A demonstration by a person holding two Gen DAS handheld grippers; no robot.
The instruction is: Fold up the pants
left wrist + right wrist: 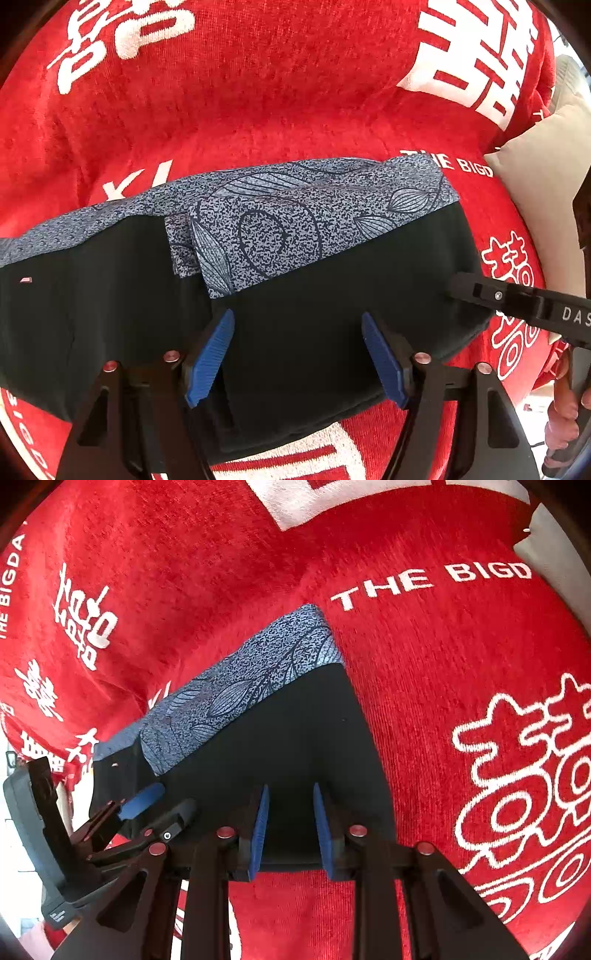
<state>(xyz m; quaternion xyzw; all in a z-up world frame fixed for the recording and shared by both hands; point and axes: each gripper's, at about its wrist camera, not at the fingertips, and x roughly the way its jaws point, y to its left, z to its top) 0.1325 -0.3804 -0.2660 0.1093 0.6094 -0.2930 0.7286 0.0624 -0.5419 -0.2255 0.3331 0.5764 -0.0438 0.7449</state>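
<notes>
The pants (314, 306) are black with a blue-grey leaf-patterned band (295, 206), lying folded on a red blanket. My left gripper (297, 350) is open, its blue pads low over the black fabric near its front edge. My right gripper (290, 823) is open with a narrower gap, its pads over the near edge of the pants (288, 738). The right gripper's black finger also shows at the right of the left wrist view (517, 299), and the left gripper shows at the left of the right wrist view (144, 805).
A red blanket (258, 92) with white characters and lettering covers the whole surface. A beige cushion (546, 192) lies at the right edge. A hand holds the right gripper's handle at the lower right.
</notes>
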